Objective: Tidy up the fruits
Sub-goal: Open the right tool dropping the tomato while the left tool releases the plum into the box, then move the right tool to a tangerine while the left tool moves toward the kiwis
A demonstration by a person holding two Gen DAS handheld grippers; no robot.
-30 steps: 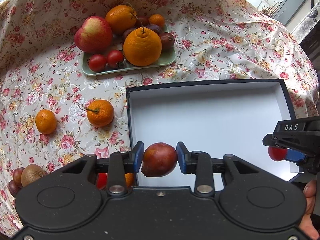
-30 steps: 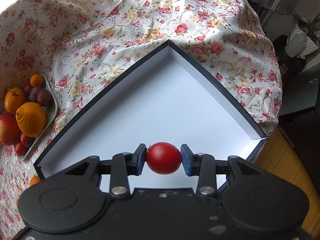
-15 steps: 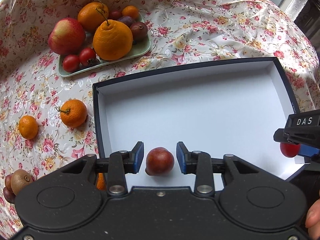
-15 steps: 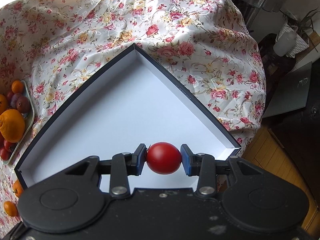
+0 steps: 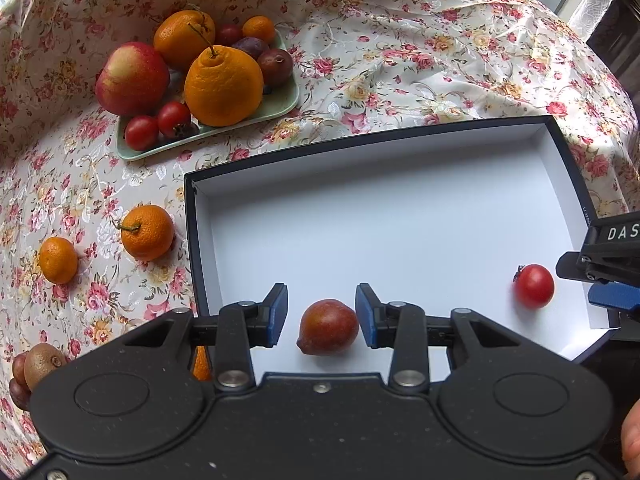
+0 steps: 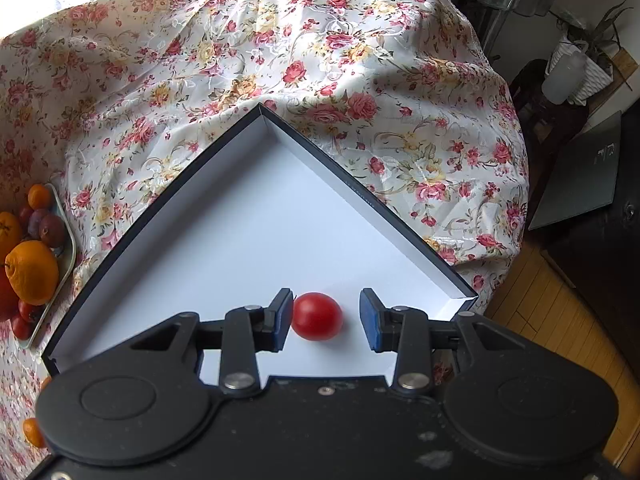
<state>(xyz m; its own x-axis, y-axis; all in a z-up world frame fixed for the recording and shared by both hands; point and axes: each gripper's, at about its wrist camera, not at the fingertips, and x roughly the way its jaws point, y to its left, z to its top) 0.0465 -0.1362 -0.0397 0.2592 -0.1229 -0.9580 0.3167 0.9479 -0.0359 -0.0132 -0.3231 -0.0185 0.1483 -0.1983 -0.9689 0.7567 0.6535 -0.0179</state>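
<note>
Progress: early stage. Two items are down inside the white box (image 5: 400, 216): a dark red-brown fruit (image 5: 328, 327) near the front wall and a cherry tomato (image 5: 534, 285) toward the right end. Both rest on the box floor.

Left gripper (image 5: 321, 316): fingers apart and just been widening, fruit between them but not gripped.

Right gripper (image 6: 326, 320): fingers apart, tomato (image 6: 316, 316) close to the left pad, clear gap at the right; log says closing, frames show release.

Outstanding: approx. a dozen pcs. on the green tray (image 5: 286, 106), plus loose mandarins (image 5: 147, 232) and kiwis (image 5: 40, 362) on the counter.

View diffs: left cam shows both placed items, tray, loose fruit. Right cam shows only the tomato, the box's far corner, floor beyond.
</note>
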